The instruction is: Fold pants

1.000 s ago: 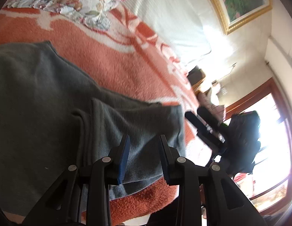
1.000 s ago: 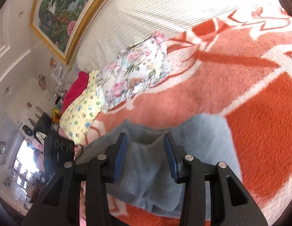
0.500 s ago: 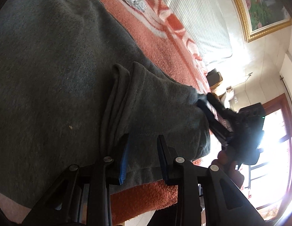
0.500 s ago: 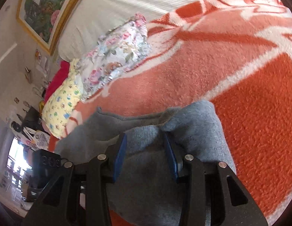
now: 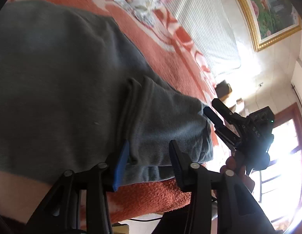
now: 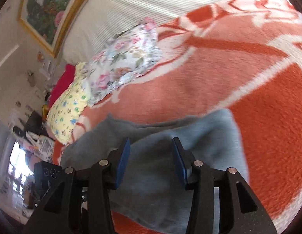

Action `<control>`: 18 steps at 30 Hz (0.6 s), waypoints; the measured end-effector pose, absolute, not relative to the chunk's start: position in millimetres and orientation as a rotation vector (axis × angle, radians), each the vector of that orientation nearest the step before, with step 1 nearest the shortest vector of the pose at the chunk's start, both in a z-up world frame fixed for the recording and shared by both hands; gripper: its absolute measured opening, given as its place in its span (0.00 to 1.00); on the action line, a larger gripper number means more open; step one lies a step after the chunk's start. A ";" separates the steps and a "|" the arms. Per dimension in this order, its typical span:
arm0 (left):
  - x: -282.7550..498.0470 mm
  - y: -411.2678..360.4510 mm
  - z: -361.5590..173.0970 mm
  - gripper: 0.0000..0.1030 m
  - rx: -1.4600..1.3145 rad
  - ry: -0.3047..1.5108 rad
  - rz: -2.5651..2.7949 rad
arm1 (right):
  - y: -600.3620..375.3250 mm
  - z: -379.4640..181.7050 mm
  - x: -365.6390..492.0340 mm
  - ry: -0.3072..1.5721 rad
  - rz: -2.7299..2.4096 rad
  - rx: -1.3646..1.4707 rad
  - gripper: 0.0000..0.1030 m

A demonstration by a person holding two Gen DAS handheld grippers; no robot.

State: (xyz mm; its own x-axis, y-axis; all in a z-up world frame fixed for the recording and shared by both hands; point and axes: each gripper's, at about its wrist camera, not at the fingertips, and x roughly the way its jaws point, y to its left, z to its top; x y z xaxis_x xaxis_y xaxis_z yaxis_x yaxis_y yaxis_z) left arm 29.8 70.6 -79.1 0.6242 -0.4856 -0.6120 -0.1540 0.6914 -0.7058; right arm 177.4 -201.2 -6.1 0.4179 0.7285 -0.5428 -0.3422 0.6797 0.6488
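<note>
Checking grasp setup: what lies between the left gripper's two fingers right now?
In the left wrist view, the left gripper is open, and the near edge of the grey pants, with its raised fold ridges, lies between the fingers; orange blanket shows below.

The left wrist view sits low and close over the grey pants (image 5: 77,89), looking along its left tool (image 5: 149,161) across the bed (image 5: 170,58) toward the right tool (image 5: 225,120) at far right. The right wrist view looks past its own tool (image 6: 151,161), close over the same pants (image 6: 170,185), toward the floral pillow (image 6: 127,58) and framed painting (image 6: 47,5), which both views share.
</note>
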 end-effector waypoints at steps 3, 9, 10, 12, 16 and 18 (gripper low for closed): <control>18.2 83.8 -71.2 0.48 -0.824 0.868 -0.183 | -180.0 4.1 171.9 0.908 0.751 0.441 0.45; -11.2 116.8 -64.4 0.49 -0.873 0.818 -0.099 | -133.1 15.3 163.1 0.920 0.854 0.371 0.46; -15.5 121.6 -64.6 0.49 -0.877 0.812 -0.087 | -127.5 16.2 162.0 0.922 0.861 0.363 0.46; -26.9 133.2 -63.3 0.49 -0.887 0.794 -0.059 | -113.2 17.9 159.5 0.929 0.889 0.344 0.46; -46.6 151.9 -62.8 0.52 -0.921 0.764 -0.014 | -85.2 22.6 154.5 0.940 0.936 0.303 0.46; -56.5 163.4 -63.1 0.52 -0.946 0.750 0.006 | -74.9 24.6 152.9 0.944 0.950 0.291 0.47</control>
State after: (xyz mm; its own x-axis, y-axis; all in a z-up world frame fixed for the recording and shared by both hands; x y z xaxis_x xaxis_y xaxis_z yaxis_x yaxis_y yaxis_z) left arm -56.5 163.4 -63.1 0.7514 -0.3086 -0.5832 -0.3185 0.6044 -0.7302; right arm 152.9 -74.9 24.6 0.2351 0.7965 -0.5571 -0.5618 0.5791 0.5908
